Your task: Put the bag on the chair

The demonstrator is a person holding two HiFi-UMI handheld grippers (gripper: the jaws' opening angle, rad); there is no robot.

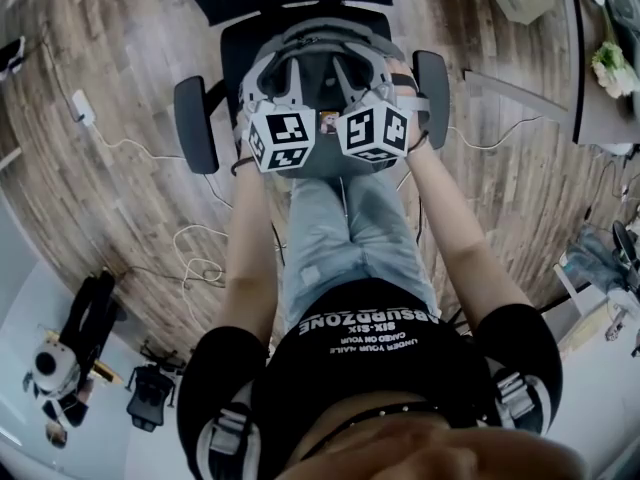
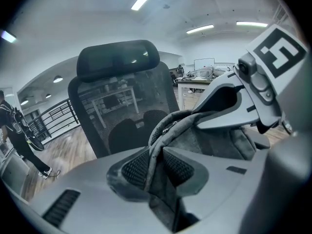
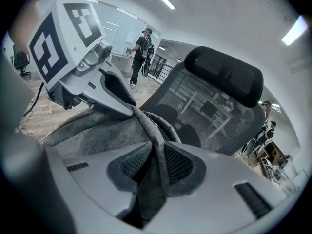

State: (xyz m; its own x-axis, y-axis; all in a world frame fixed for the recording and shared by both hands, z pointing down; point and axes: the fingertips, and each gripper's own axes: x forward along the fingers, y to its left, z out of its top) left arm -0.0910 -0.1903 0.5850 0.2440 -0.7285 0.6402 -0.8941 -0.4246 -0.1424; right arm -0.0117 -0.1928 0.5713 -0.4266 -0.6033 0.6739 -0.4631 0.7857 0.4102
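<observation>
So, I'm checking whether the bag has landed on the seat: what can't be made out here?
Head view: the chair seat lies hidden under the bag, so contact cannot be judged.
Left gripper view: the left tongs, shut on bag fabric, cover the bag's lower part.
Right gripper view: the right tongs do the same; the seat is hidden behind them.
</observation>
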